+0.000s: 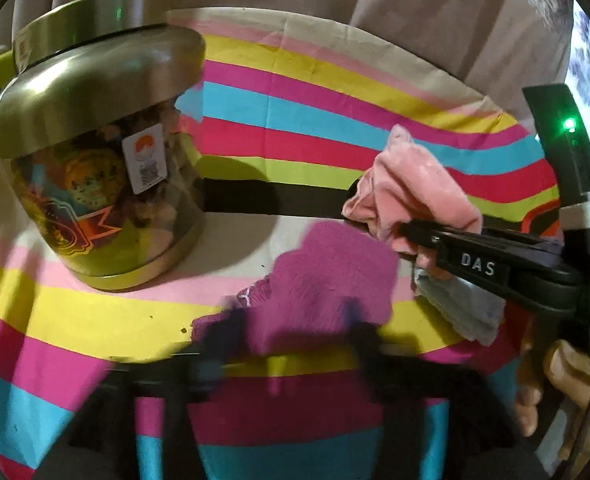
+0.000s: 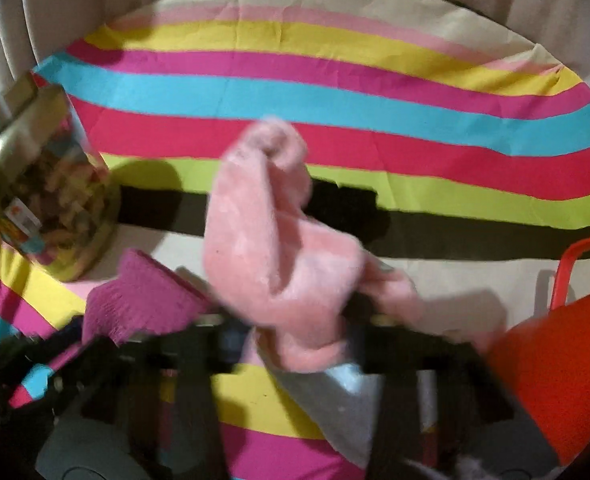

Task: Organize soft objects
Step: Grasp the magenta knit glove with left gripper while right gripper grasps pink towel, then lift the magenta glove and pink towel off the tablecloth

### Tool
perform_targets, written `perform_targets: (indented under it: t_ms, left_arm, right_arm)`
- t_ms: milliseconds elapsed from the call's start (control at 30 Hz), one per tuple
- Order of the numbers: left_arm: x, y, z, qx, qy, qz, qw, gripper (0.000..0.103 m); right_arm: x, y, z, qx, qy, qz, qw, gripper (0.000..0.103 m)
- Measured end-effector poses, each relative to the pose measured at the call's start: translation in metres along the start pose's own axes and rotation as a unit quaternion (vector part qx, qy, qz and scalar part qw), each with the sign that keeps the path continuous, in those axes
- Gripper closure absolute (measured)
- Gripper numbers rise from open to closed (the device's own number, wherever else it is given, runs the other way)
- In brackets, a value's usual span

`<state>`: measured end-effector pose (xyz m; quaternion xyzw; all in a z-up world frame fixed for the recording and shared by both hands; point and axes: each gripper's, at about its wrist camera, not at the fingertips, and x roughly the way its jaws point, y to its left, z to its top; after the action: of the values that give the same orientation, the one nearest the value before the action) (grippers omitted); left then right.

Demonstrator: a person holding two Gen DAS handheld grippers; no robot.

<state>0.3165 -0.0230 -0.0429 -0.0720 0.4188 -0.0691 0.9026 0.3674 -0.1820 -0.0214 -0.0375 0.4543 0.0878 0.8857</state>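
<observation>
A light pink fluffy cloth [image 1: 411, 184] [image 2: 271, 232] hangs bunched in my right gripper [image 1: 409, 236] [image 2: 291, 320], which is shut on it above the striped sheet. A magenta cloth [image 1: 327, 280] [image 2: 143, 304] lies flat on the sheet, right in front of my left gripper [image 1: 291, 344], whose blurred fingers look spread at the cloth's near edge. A pale grey cloth [image 1: 463, 308] [image 2: 343, 392] lies under my right gripper.
A clear jar with a metal lid [image 1: 95, 184] [image 2: 43, 196] stands at the left on the striped sheet [image 1: 295, 120]. An orange-red basket [image 2: 559, 360] sits at the right. Beige curtains hang behind.
</observation>
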Motion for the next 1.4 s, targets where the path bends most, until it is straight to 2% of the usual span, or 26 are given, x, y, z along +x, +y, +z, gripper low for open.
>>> perform_targets:
  t_ms: [33, 200, 267, 333, 367, 400, 433, 667, 1000, 1400]
  left_arm:
    - [0.001, -0.002, -0.001, 0.009, -0.006, 0.001, 0.9999, 0.024]
    - [0.012, -0.018, -0.006, 0.065, 0.011, 0.01, 0.9978, 0.024]
    - [0.019, -0.023, -0.009, 0.084, 0.02, 0.024, 0.996, 0.035]
    - [0.022, -0.028, -0.009, 0.107, 0.02, 0.061, 0.9922, 0.058]
    - [0.02, -0.029, -0.009, 0.109, 0.018, 0.065, 0.9917, 0.065]
    - [0.019, -0.027, -0.008, 0.102, 0.018, 0.058, 0.9929, 0.077]
    - [0.017, -0.024, -0.006, 0.092, 0.018, 0.049, 0.9944, 0.082]
    - [-0.004, -0.012, -0.001, 0.038, -0.005, 0.021, 0.999, 0.089]
    - [-0.051, -0.022, -0.004, 0.019, -0.041, -0.002, 0.999, 0.091]
    - [-0.12, -0.071, -0.015, 0.037, -0.066, -0.045, 0.9962, 0.091]
  right_arm:
    - [-0.001, -0.002, -0.002, 0.001, -0.003, 0.002, 1.0, 0.08]
    - [-0.023, -0.009, -0.006, 0.014, -0.037, 0.012, 0.999, 0.086]
    - [-0.04, -0.009, -0.009, 0.018, -0.056, 0.018, 0.998, 0.087]
    - [-0.055, -0.008, -0.012, 0.016, -0.07, 0.019, 0.997, 0.087]
    - [-0.064, -0.008, -0.014, 0.017, -0.077, 0.021, 0.997, 0.087]
    - [-0.073, -0.008, -0.017, 0.018, -0.084, 0.023, 0.996, 0.087]
    - [-0.079, -0.009, -0.018, 0.019, -0.088, 0.025, 0.996, 0.087]
    - [-0.123, 0.0, -0.054, 0.0, -0.101, 0.024, 0.995, 0.087]
    - [-0.152, -0.009, -0.097, 0.006, -0.088, 0.006, 0.996, 0.087]
    - [-0.2, -0.043, -0.138, 0.038, -0.1, -0.005, 0.994, 0.087]
